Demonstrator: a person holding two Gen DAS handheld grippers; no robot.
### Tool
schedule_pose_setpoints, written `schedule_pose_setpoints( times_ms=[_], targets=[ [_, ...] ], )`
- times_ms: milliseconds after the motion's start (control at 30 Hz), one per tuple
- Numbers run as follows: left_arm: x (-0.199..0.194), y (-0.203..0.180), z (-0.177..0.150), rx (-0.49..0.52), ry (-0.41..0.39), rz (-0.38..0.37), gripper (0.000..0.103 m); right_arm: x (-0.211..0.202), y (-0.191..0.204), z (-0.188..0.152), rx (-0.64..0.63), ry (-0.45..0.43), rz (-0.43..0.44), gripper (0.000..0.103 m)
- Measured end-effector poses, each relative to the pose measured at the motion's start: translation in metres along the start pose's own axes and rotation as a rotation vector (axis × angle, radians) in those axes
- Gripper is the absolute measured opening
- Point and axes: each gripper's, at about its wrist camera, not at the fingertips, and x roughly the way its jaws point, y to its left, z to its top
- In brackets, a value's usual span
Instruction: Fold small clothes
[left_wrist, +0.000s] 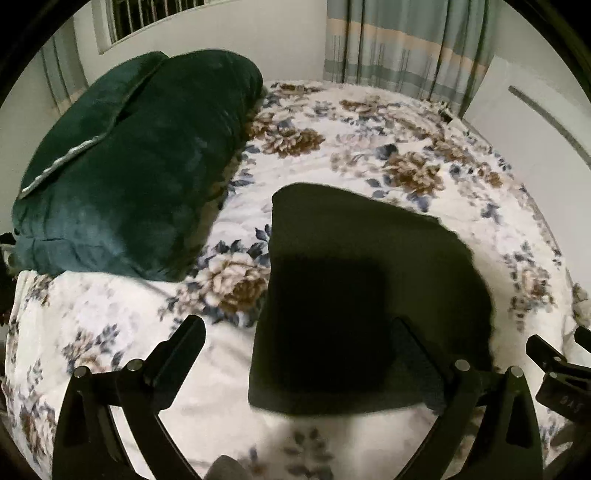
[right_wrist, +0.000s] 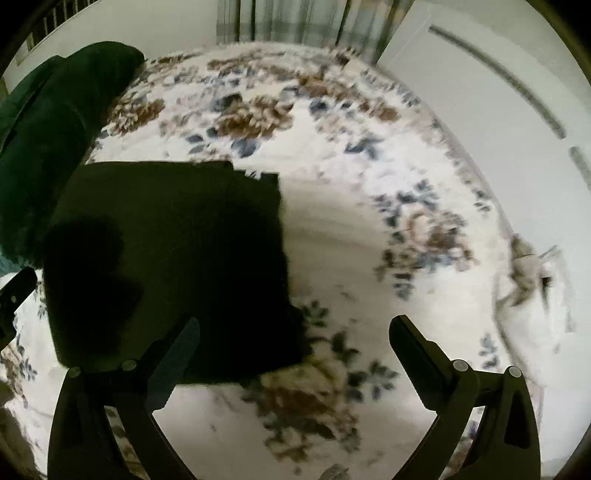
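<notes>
A dark, near-black small garment (left_wrist: 362, 280) lies folded into a rough rectangle on the floral bed cover (left_wrist: 332, 129). My left gripper (left_wrist: 299, 332) is open and empty just above its near left part; its left finger is over the cover, its right finger over the cloth. In the right wrist view the same garment (right_wrist: 173, 258) lies at the left. My right gripper (right_wrist: 295, 332) is open and empty over the garment's near right corner. The right gripper's body shows at the right edge of the left wrist view (left_wrist: 561, 373).
A large dark green pillow (left_wrist: 133, 166) lies on the bed to the left of the garment, also in the right wrist view (right_wrist: 48, 129). Striped curtains (left_wrist: 406, 40) and a white wall stand behind. A white door (right_wrist: 480, 92) is at the right. The bed's right edge (right_wrist: 532, 280) drops off.
</notes>
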Motion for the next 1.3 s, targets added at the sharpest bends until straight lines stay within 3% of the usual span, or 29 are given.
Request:
schedule_pose_setpoints(
  times_ms=[267, 700, 967, 1300],
  targets=[
    [-0.123, -0.009, -0.02, 0.007, -0.067, 0.016, 0.103, -0.129, -0.028, -0.04, -0.016, -0.095, -0.029, 0.103],
    [-0.333, -0.018, -0.076, -0.003, -0.157, 0.003, 0.103, -0.373, -0.081, -0.122, 0.02, -0.268, 0.004, 0.103],
    [-0.425, -0.018, -0.1, -0.016, -0.204, -0.005, 0.103, -0.499, -0.113, -0.168, 0.025, -0.369, 0.04, 0.103],
    [-0.505, -0.014, -0.126, -0.019, -0.261, 0.007, 0.103, -0.597, -0.135, -0.218, 0.031, -0.451, 0.087, 0.103]
  ],
)
